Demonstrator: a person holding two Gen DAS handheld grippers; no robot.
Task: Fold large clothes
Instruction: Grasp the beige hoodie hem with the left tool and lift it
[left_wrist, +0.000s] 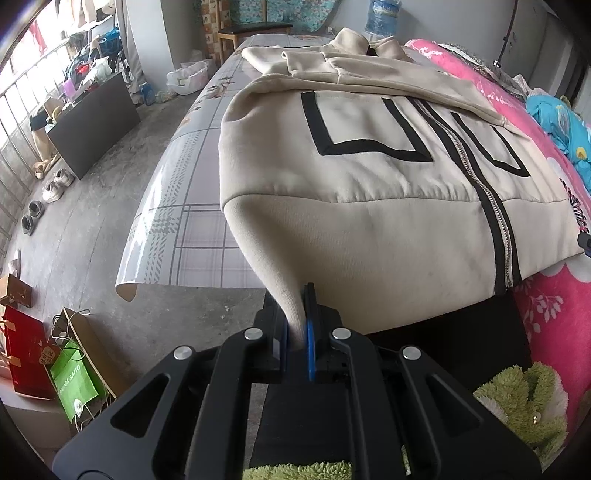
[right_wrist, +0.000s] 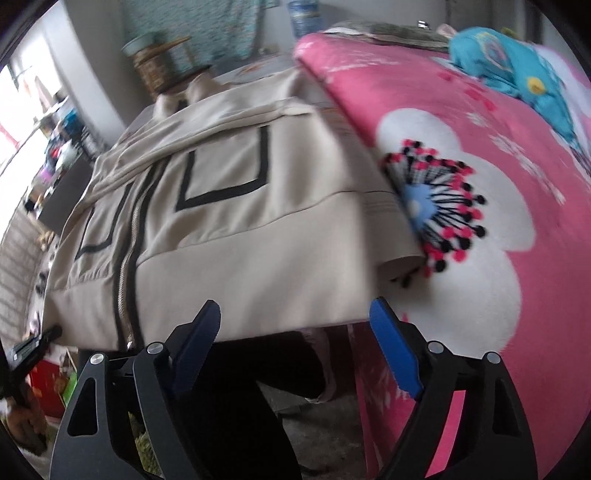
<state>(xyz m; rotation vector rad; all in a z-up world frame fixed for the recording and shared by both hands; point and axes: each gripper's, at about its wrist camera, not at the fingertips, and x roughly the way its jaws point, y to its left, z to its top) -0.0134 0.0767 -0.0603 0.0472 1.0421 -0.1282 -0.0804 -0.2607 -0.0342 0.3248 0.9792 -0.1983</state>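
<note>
Here the left gripper (left_wrist: 297, 325) is clamped tight on the lower left corner of the beige jacket (left_wrist: 369, 177), with a pinch of the ribbed hem drawn up into a narrow peak between its blue pads (left_wrist: 309, 350). The jacket lies front up and zipped along the bed, its hem nearest the cameras and its collar at the far end; both sleeves are folded in across the chest, and black outlined pockets sit on either side of the zipper (left_wrist: 491, 206). Its left side rests on a grey checked sheet (left_wrist: 195, 206) that curls up at the near corner, while its right side meets a pink floral blanket (left_wrist: 546, 306). In the right wrist view, which is blurred, the right gripper (right_wrist: 295, 317) stands wide, its two blue pads (right_wrist: 395, 354) spread apart with nothing between them, held just in front of the jacket's hem near the lower right corner and not touching the cloth. That corner lies at the edge of the blanket's large white flower (right_wrist: 480, 229). A blue garment (right_wrist: 517, 66) lies farther back on the blanket. Below the hem, dark trousers (right_wrist: 236, 387) of the person show, and on the floor to the left stand a green paper bag (left_wrist: 74, 376) and a red box (left_wrist: 26, 354)
</note>
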